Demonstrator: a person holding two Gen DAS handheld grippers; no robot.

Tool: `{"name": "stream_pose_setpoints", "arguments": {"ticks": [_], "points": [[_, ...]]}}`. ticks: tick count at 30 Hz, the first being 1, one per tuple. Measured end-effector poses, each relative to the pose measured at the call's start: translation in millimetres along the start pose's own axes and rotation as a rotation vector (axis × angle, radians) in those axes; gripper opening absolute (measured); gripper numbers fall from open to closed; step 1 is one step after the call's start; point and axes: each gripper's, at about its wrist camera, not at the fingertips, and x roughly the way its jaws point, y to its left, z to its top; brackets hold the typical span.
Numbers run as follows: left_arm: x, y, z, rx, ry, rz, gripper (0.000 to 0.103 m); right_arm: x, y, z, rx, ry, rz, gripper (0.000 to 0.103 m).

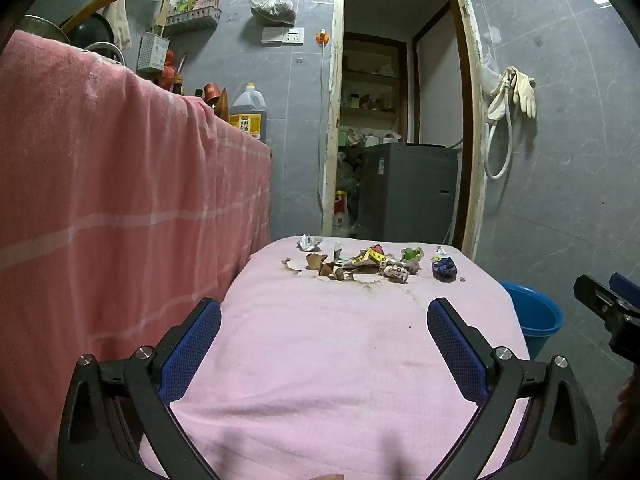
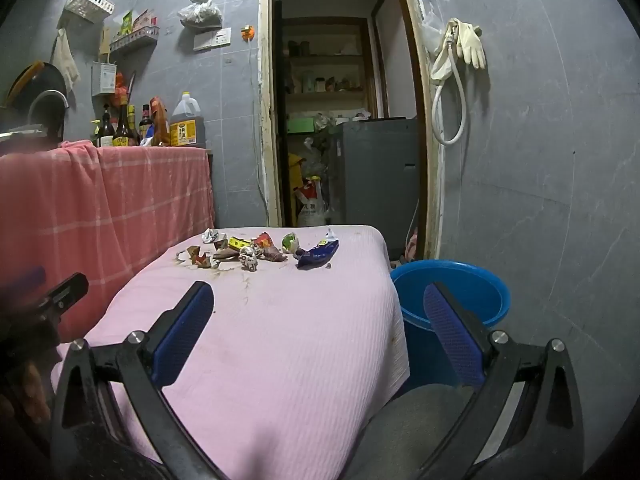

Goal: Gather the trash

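Trash (image 1: pixel 356 262) lies in a loose row across the far end of the pink-covered surface (image 1: pixel 320 360), straight ahead of both my grippers and well apart from them. The row's long axis runs left to right across the frame, square to my line of approach, so any piece I choose sits forward and above the fingertips in the picture. My left gripper (image 1: pixel 324 332) hangs over the near part of the surface with its jaws spread wide and nothing between them. My right gripper (image 2: pixel 320 316) is likewise released and empty, with its right finger over the blue bucket (image 2: pixel 452 292) and its left finger over the pink cloth.

I judge the right gripper nearer to the blue wrapper (image 2: pixel 318 255) at the right end of the row, and nearer to the bucket, which stands on the floor just beside the surface's right edge. The left gripper faces the middle and left of the row: the brown scraps (image 1: pixel 320 266) and the crumpled white paper (image 1: pixel 309 243).

My right wrist view shows the bucket's open mouth in full, which seems the likely place for the trash, though I cannot see inside to the bottom. In the left wrist view only a slice of the bucket shows past the surface's corner, at middle right, but that view sets the pieces apart more clearly, including the green scrap (image 1: pixel 412 255).
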Motion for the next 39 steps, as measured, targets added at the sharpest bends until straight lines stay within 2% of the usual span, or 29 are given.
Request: {"name": "stream_pose_setpoints", "arguments": {"ticks": [39], "points": [[-0.1, -2.2, -1.0, 0.000, 0.010, 0.005, 0.101, -1.2, -1.3, -0.7, 0.003, -0.004, -0.002, 0.103]]}}
